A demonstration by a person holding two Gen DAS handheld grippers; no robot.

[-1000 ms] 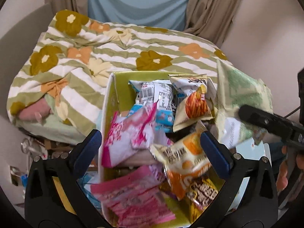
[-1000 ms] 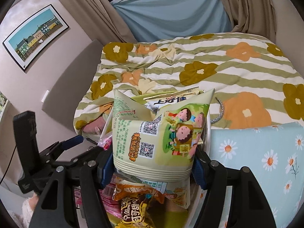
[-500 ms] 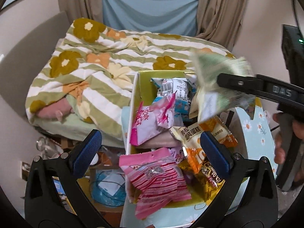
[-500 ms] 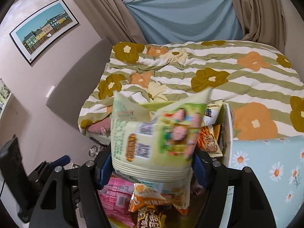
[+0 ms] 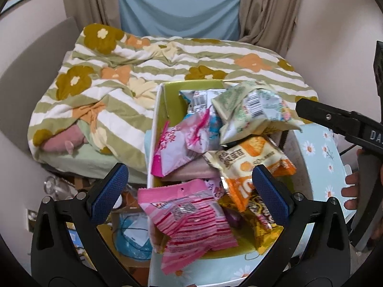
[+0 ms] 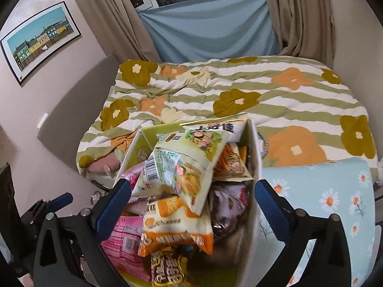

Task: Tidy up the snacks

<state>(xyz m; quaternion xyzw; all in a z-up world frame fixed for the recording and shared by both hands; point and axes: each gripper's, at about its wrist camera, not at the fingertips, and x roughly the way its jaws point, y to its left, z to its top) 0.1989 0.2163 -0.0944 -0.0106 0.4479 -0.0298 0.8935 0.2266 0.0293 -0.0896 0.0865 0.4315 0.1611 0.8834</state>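
A white box with a yellow-green inside (image 5: 155,124) (image 6: 253,157) stands heaped with snack bags. A pale green bag (image 5: 251,112) (image 6: 189,167) lies loose on top of the pile, tilted toward the far end. Below it are an orange bag (image 5: 249,165) (image 6: 174,224) and a pink striped bag (image 5: 191,217) (image 6: 122,239). My right gripper (image 6: 192,189) hovers over the box with its jaws opening wide; the green bag sits beyond and below the pads, untouched. One of its fingers (image 5: 330,117) shows at the right. My left gripper (image 5: 189,179) is open above the box's near end, holding nothing.
A bed with a striped floral quilt (image 5: 119,91) (image 6: 239,100) lies behind the box. The box rests on a light blue daisy-print cloth (image 5: 318,148) (image 6: 323,191). Cluttered floor shows at the lower left (image 5: 134,234). A person's hand (image 5: 352,191) holds the right gripper.
The right gripper's jaws have spread and let go of the green bag, which has dropped onto the pile in the box. The left gripper has drawn back a little.
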